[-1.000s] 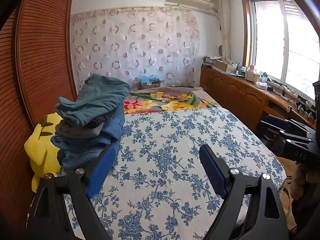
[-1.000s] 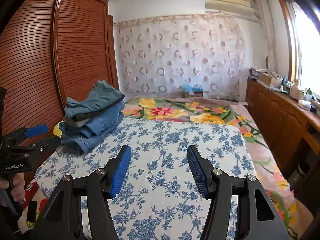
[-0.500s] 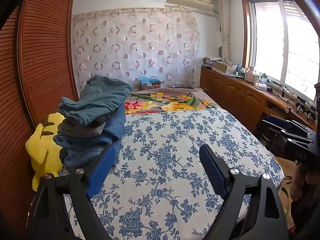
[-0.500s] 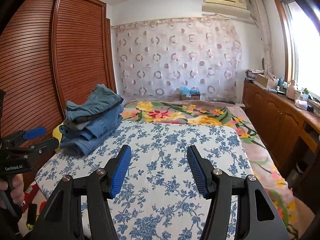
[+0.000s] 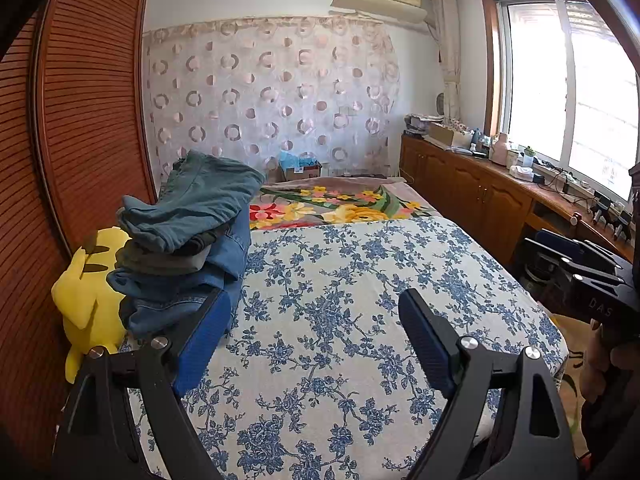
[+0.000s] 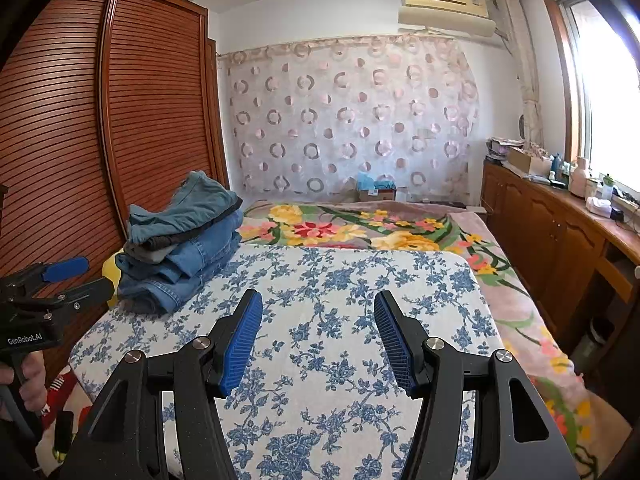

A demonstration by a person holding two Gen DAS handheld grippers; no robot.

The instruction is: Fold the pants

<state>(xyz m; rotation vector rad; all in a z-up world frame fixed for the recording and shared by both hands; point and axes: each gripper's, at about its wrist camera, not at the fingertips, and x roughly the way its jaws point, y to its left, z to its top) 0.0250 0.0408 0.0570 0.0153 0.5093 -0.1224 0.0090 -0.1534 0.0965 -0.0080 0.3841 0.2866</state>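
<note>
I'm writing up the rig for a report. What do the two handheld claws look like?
Both are matte black frames with silver round bolts and two fingers faced with ribbed blue pads. The left claw shows white "GenRobot.AI" lettering on its side in the right wrist view; the right claw shows pale "DAS" letters in the left wrist view. No cables or sleeves visible.

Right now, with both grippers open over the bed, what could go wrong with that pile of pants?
1. The stack of folded blue denim and teal pants sits near the left edge of the blue-floral board and leans; a nudge might topple it toward the yellow plush toy.
2. The left gripper has one pad close to the stack's lowest jeans and could snag them.
3. The right gripper holds nothing; no unfolded pants are visible.
</note>
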